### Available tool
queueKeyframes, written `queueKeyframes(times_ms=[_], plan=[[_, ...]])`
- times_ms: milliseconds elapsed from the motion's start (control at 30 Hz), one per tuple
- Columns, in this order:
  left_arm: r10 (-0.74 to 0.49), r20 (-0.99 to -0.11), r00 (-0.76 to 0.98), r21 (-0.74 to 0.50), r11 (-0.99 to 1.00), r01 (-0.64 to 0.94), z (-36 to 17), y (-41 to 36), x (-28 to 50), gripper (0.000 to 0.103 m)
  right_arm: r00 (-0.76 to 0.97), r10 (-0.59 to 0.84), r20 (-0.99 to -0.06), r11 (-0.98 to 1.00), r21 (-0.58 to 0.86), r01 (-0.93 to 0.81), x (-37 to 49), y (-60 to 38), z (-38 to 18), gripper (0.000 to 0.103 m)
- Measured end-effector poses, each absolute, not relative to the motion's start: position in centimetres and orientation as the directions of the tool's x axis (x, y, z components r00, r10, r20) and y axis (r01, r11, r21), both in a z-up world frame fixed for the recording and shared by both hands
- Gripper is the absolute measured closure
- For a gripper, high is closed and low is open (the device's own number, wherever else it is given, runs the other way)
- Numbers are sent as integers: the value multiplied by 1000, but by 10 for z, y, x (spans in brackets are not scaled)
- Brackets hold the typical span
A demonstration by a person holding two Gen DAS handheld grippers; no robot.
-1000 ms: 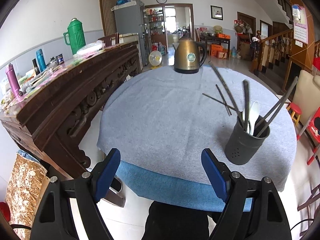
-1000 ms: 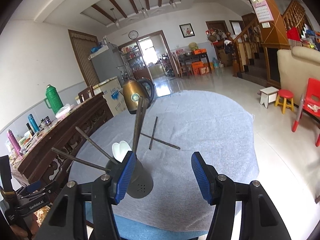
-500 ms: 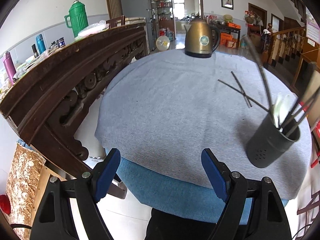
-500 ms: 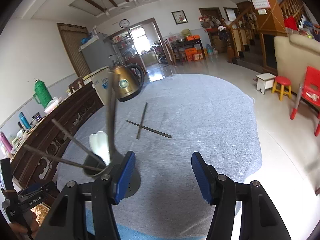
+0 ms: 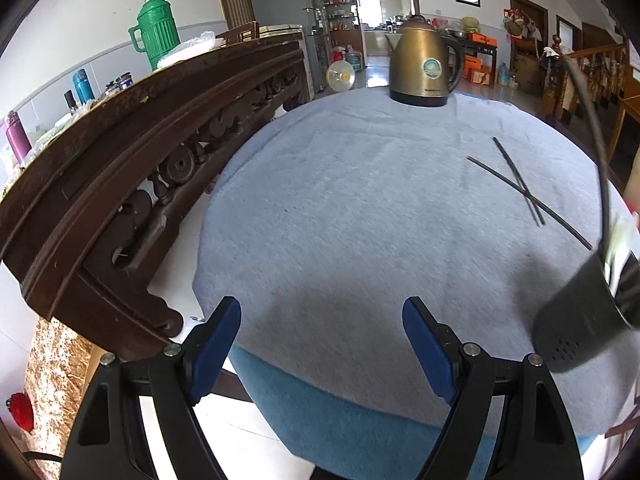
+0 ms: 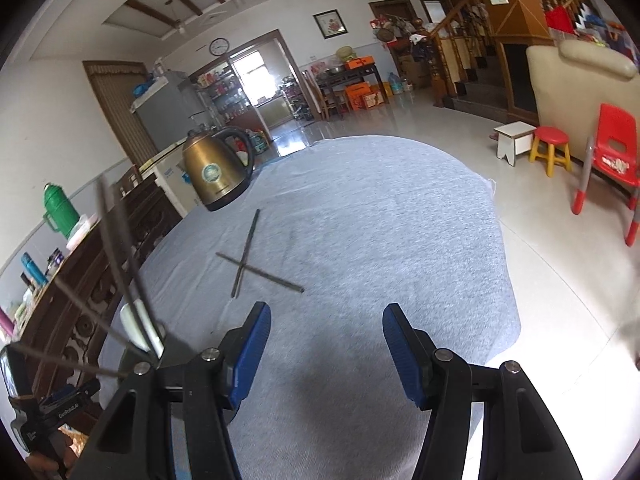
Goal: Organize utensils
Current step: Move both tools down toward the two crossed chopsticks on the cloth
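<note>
Left gripper (image 5: 322,344): jaws wide apart, nothing between them, hanging over the near edge of the round table (image 5: 360,208). Right gripper (image 6: 326,344): jaws parted, empty, over the same grey cloth. Two dark chopsticks (image 6: 256,260) lie crossed on the cloth toward the table's middle, apart from both grippers. Dark perforated utensil holder (image 5: 580,316) stands near the near edge, between the two grippers, holding more chopsticks and a white spoon (image 6: 138,326). Brass-coloured electric kettle (image 5: 424,66) stands at the far edge. Carved dark wooden sideboard (image 5: 120,168) runs just beside the table's left edge.
</note>
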State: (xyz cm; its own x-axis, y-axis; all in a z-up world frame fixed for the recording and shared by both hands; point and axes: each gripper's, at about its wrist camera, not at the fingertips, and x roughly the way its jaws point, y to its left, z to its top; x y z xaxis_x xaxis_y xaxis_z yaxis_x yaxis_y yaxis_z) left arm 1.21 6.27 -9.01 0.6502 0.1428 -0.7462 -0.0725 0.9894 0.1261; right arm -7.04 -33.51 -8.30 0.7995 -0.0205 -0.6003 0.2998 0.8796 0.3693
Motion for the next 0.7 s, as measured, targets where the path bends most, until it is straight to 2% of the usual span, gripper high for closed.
queueKeyframes(times_ms=[267,500,700], plan=[[153,-743,652,142,987,-70,-84,72,49,20,794,2,-607,842,429,326,-41,-365,-84,41],[81,-775,627,95,995,-11,-81,74,109,20,787,20,-617,800,481,357,-19,-386,-92,41],[-44,-824,565,26,993,116,-86,46,168,20,775,29,-632,791,488,369,-2,-395,-99,41]])
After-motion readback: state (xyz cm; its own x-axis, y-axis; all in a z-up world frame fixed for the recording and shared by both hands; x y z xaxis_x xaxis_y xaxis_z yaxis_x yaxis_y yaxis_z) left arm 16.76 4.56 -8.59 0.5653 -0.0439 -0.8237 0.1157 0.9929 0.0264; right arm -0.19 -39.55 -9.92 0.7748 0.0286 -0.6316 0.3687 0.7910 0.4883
